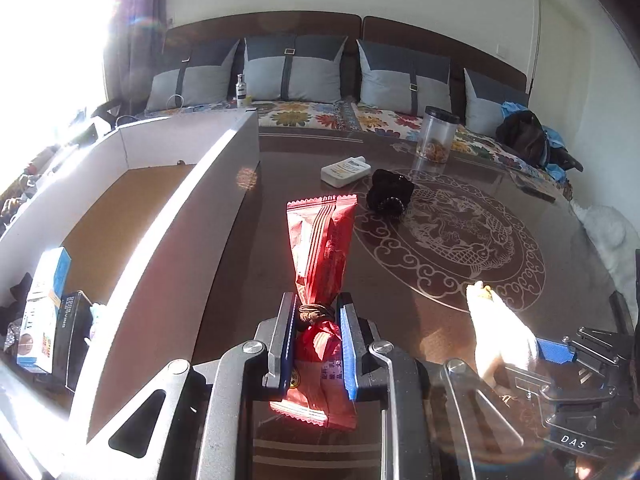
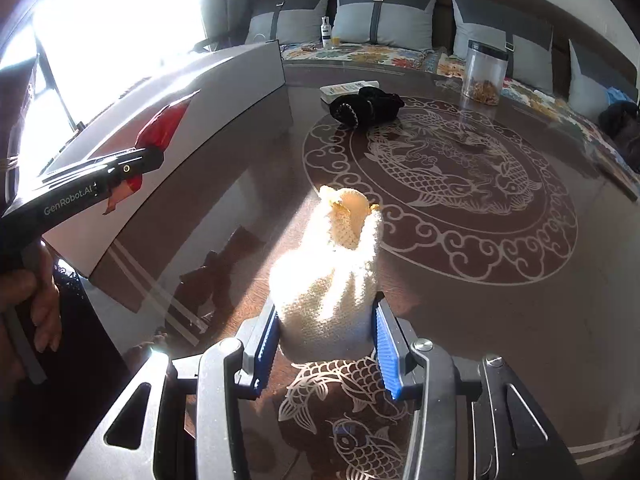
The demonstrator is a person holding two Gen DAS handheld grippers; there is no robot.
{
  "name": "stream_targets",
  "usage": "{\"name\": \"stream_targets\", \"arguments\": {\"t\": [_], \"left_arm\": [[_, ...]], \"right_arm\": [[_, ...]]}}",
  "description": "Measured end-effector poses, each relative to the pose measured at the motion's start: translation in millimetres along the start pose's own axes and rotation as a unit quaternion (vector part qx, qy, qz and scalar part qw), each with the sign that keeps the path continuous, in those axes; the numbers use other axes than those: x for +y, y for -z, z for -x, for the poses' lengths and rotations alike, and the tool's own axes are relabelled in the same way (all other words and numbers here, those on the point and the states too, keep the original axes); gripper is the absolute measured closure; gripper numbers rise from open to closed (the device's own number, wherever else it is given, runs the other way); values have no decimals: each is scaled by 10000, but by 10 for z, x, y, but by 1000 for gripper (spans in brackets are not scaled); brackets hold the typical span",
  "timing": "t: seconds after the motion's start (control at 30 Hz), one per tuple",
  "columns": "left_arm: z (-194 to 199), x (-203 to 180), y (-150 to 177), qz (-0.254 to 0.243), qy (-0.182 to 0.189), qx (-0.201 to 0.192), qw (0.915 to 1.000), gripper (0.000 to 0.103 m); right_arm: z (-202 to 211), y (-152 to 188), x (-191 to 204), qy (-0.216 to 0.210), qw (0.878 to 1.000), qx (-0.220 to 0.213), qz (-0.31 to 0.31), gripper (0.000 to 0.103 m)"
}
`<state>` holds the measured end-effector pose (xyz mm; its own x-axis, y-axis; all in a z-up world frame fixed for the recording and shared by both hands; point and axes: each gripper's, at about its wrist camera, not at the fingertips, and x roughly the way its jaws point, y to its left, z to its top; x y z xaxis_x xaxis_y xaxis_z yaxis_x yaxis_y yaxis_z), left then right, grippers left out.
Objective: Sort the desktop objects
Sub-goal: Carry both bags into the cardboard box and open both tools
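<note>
My left gripper (image 1: 316, 316) is shut on a red snack packet (image 1: 322, 240) tied at its middle with a brown band, held above the dark table beside the cardboard box (image 1: 224, 184). In the right wrist view the same packet (image 2: 162, 128) shows against the box wall. My right gripper (image 2: 326, 332) is shut on a cream knitted pouch (image 2: 332, 276), lifted over the table's fish pattern; it also shows in the left wrist view as the sunlit pouch (image 1: 496, 320). A black scrunchie (image 1: 390, 194) and a white bottle (image 1: 346, 170) lie further back.
The open box (image 2: 224, 76) holds a blue-white carton (image 1: 44, 312) and a black carton (image 1: 70, 336). A clear jar (image 1: 438, 136) stands at the table's far edge. Behind is a sofa with grey cushions (image 1: 292, 68). Strong sun glares from the left window.
</note>
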<state>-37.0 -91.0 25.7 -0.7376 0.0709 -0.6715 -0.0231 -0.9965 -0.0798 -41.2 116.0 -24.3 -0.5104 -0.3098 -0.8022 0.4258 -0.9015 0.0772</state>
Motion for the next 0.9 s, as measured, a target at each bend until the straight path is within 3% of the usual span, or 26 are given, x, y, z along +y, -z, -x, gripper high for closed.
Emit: {"name": "stream_targets", "arguments": {"t": [0.17, 0.33, 0.47, 0.63, 0.67, 0.7, 0.73, 0.77, 0.8, 0.87, 0.9], "left_arm": [[442, 397, -261, 410, 31, -332, 9986, 84], [734, 1227, -491, 897, -515, -512, 9933, 84], [594, 1879, -459, 1290, -903, -99, 9875, 84], [175, 2221, -253, 1388, -1181, 767, 9803, 82], [114, 2256, -197, 1444, -1197, 915, 9780, 79], [79, 2283, -156, 1499, -1229, 1024, 9757, 64], [93, 2312, -114, 1543, -1274, 1062, 9740, 58], [122, 2317, -80, 1570, -1341, 1012, 9732, 36], [180, 2319, -52, 1577, -1457, 900, 9725, 27], [299, 2315, -17, 1563, -1523, 705, 9733, 20], [342, 2302, -1, 1567, -1506, 645, 9740, 20]], "right_arm": [[73, -339, 321, -236, 9991, -293, 190, 59], [183, -937, 918, -713, 9929, -778, 544, 59], [156, -1399, 1574, -1239, 9834, -997, 879, 59], [-158, -1618, 2357, -1560, 9745, -763, 1422, 59], [-270, -1627, 2476, -1568, 9738, -651, 1513, 58], [-390, -1630, 2572, -1570, 9736, -495, 1580, 54], [-504, -1627, 2652, -1545, 9738, -319, 1641, 52], [-606, -1621, 2715, -1474, 9742, -150, 1700, 45], [-676, -1609, 2750, -1378, 9749, -65, 1745, 41], [-682, -1585, 2722, -1231, 9772, -132, 1726, 38], [-640, -1565, 2668, -1261, 9779, -240, 1648, 31]]}}
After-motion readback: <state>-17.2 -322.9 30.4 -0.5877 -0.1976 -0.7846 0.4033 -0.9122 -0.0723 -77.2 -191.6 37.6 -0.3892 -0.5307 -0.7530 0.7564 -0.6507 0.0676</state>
